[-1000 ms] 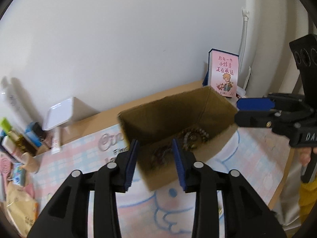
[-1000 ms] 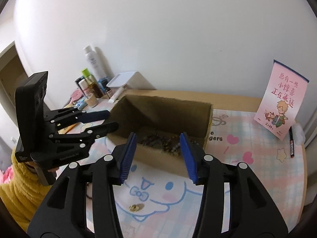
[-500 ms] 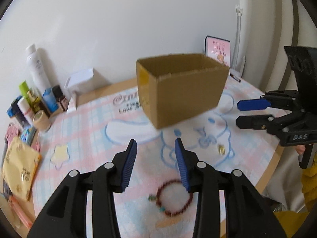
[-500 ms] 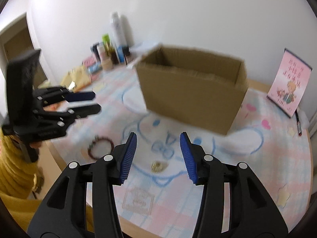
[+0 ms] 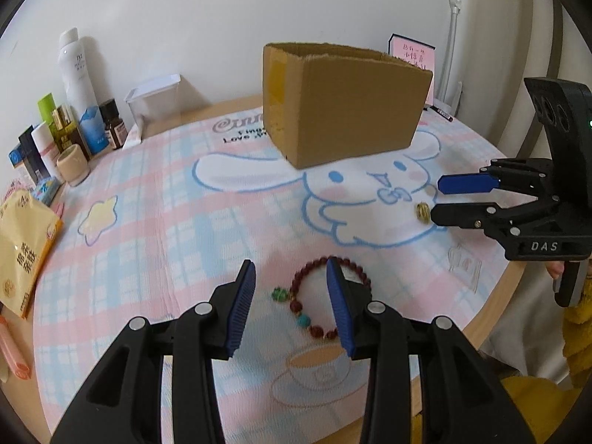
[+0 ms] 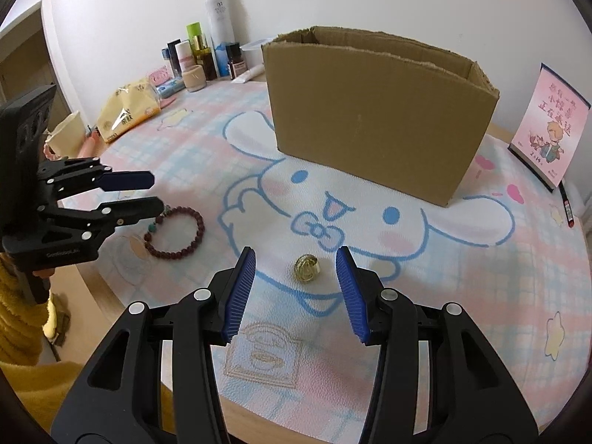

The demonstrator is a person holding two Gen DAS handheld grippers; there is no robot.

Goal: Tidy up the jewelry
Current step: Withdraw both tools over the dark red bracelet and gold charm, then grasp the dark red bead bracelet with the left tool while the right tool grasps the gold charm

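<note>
A dark red bead bracelet [image 5: 314, 296] with green and turquoise beads lies on the cartoon mat near the front edge; it also shows in the right wrist view [image 6: 181, 235]. My left gripper [image 5: 290, 288] is open and hovers right over it, its fingers either side of the bracelet's left part. A small gold ring [image 6: 306, 267] lies on the mat; it also shows in the left wrist view [image 5: 423, 211]. My right gripper [image 6: 296, 277] is open and empty, with the ring between its fingers. An open cardboard box [image 6: 373, 111] stands behind.
Bottles and cosmetics [image 5: 74, 111] stand at the far left by the wall. A yellow packet [image 5: 22, 244] lies at the left edge. A pink booklet [image 6: 547, 129] leans at the right, with a pen [image 6: 566, 203] beside it. The round table's front edge [image 6: 296, 418] is close.
Both grippers have pulled back from above the box and dropped low over the mat. The left now hangs over the bracelet, the right over the gold ring. Both stayed open.
</note>
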